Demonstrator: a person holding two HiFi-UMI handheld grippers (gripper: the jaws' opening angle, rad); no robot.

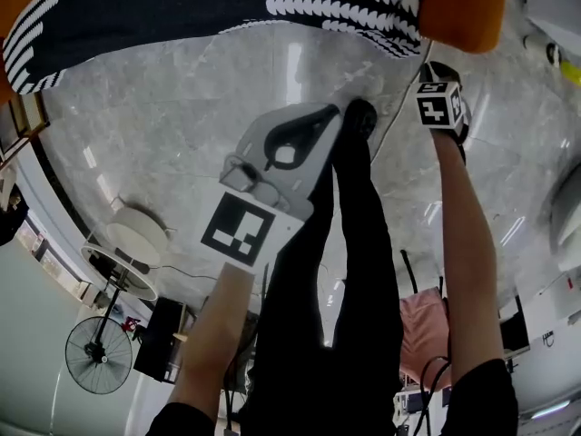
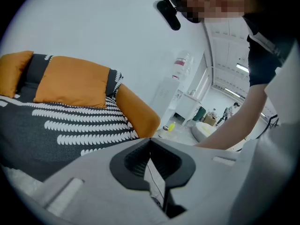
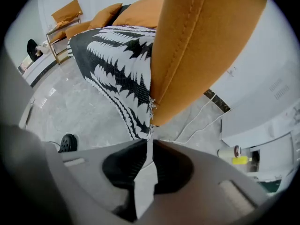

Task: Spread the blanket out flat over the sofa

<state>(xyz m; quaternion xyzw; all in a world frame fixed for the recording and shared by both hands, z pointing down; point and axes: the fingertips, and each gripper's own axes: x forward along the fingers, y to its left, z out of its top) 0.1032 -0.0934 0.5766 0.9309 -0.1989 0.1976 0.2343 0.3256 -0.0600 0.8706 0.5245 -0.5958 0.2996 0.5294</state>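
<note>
L gripper: jaws together, nothing btwn, tips aimed past sofa arm. R gripper: jaws slightly apart, nothing clamped. Blanket corner hangs just beyond tips at 12 o'clock, not btwn pads. Blanket dark w/ white pattern, draped over seat, front edge hanging toward floor. Orange arm at 1 o'clock in R gripper view. Head view: blanket across top, 11–12 o'clock, sofa arm at 1 o'clock. Cushion at 10 o'clock in L gripper view, above blanket.
</note>
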